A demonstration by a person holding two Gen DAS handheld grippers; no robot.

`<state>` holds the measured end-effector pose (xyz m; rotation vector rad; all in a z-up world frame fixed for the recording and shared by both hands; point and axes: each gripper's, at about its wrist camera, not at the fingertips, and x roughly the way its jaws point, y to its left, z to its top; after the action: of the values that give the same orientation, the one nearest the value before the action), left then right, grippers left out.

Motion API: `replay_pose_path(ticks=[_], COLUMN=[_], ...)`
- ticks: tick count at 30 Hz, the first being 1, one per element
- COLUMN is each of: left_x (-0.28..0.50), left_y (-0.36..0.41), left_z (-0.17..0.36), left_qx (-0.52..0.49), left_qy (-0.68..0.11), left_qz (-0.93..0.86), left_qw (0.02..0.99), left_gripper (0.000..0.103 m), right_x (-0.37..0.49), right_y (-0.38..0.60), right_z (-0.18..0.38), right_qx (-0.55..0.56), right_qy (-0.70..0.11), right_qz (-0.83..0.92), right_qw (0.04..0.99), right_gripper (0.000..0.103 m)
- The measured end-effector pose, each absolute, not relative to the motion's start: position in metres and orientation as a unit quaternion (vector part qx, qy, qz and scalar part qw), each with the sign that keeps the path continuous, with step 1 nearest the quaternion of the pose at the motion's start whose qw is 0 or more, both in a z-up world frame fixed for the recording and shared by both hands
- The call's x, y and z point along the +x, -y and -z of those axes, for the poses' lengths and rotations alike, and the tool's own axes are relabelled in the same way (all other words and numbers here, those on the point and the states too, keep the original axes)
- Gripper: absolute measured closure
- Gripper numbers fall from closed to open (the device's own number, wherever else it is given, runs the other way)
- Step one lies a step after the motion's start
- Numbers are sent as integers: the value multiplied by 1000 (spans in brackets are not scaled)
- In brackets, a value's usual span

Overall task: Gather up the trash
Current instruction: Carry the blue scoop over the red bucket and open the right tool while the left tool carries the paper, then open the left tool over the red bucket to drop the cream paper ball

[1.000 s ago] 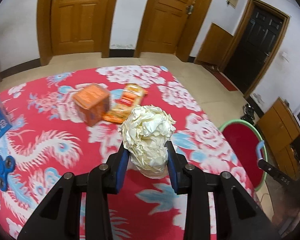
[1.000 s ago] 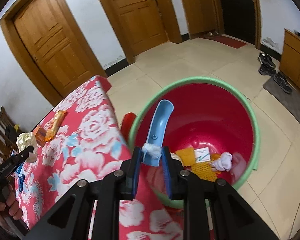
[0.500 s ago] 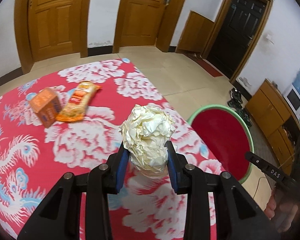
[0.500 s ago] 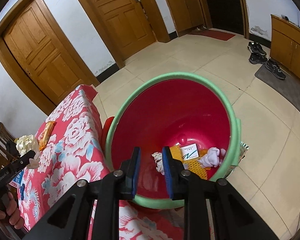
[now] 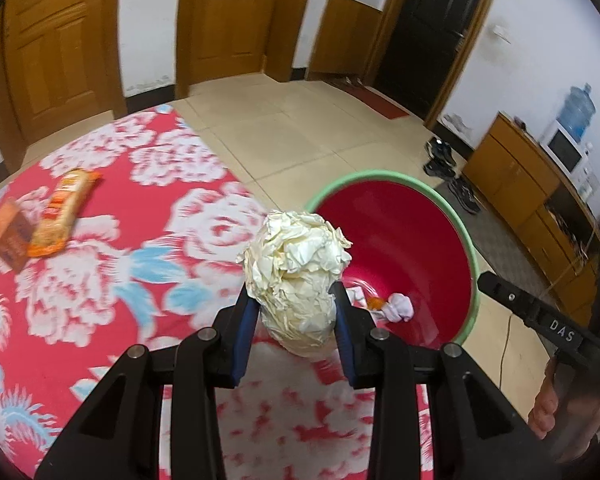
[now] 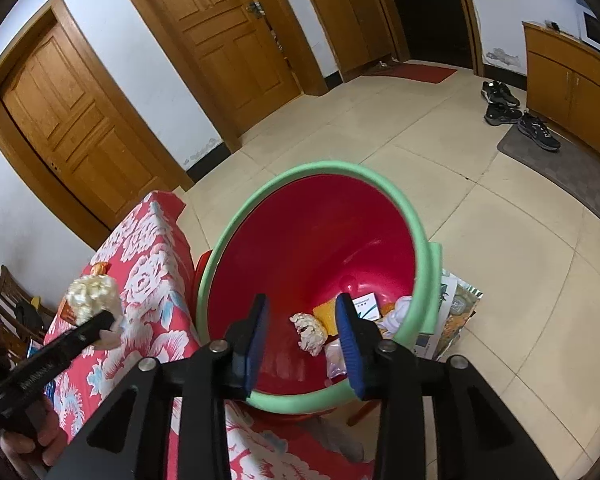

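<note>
Together we hold two black grippers angled downward beside a table draped in a red floral tablecloth (image 5: 100,280). Our left gripper (image 5: 294,312) clamps its blue pads on a crumpled cream paper ball (image 5: 296,272), carried above the table's edge, close to the red bin (image 5: 420,248) with a green rim standing on the tiled floor. Our right gripper (image 6: 302,328) hangs over the bin's mouth; its jaws have just been opening and hold nothing, and a small white paper wad (image 6: 309,330) lies on the bin's bottom among other scraps. An orange snack wrapper (image 5: 62,216) rests farther back on the cloth.
</note>
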<state>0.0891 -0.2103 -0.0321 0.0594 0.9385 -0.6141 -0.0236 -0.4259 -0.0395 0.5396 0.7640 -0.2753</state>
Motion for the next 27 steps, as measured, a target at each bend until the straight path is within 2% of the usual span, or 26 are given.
replay_pose_path(ticks=[11,17,27], left_x=[86,84,89], left_y=[257,264,254], left_z=[44,44,41], left_qx=[53,58,50], left_qy=[-459,-454,-454], left_qz=[324,332,323], left_qw=[826,825,829], left_gripper=[64,58,58], right_x=[-32,-33,-31], right_y=[445,448,449], right_z=[43,45,48], right_qx=[279,285,285], right_qy=[-361,-360,-364], right_qz=[148,147,145], right_qw=[878,876,874], right_gripper=[54,50,47])
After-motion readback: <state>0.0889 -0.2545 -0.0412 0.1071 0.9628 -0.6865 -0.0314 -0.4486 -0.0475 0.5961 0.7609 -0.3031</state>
